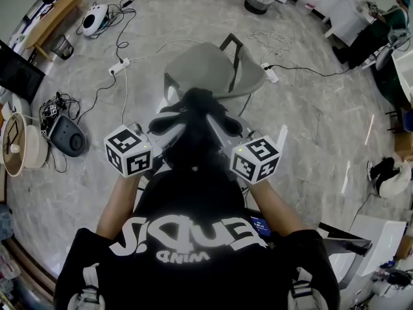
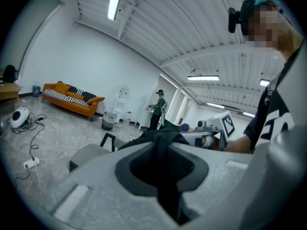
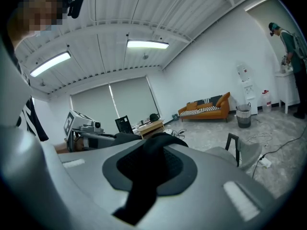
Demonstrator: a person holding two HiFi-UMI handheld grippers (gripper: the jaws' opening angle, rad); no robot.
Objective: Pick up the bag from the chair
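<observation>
While the head view looks steeply down, I see the bag (image 1: pixel 193 118) as a black, crumpled lump of cloth hanging between the left tongs (image 1: pixel 169 133) and the right tongs (image 1: pixel 224 131), just in front of the person's chest. The grey chair (image 1: pixel 216 66) stands right beyond it with its seat bare, so I judge the bag already off the seat, though the bag's far edge overlaps the chair's near edge from this angle and I cannot tell how clear it hangs.

Through the left gripper view, those jaws are nearly together, clamped on a dark band of the bag's fabric (image 2: pixel 160 150) that runs down between the pads. The chair (image 2: pixel 88 155) sits lower and to the left, and an orange sofa (image 2: pixel 72 99) lines the far wall.

Looking through the right gripper view, I find the same: jaws pinched close on a black strap-like fold (image 3: pixel 146 169) that trails toward the camera, with the chair (image 3: pixel 249 152) off to the right.

My judgement is that the bag is light and limp. It sags and folds and has no stiff frame. The matte cloth should not slip, and nothing about it looks fragile. The straps or a gathered fold near the top are the sensible places to grip, one on each side so the body hangs evenly.
</observation>
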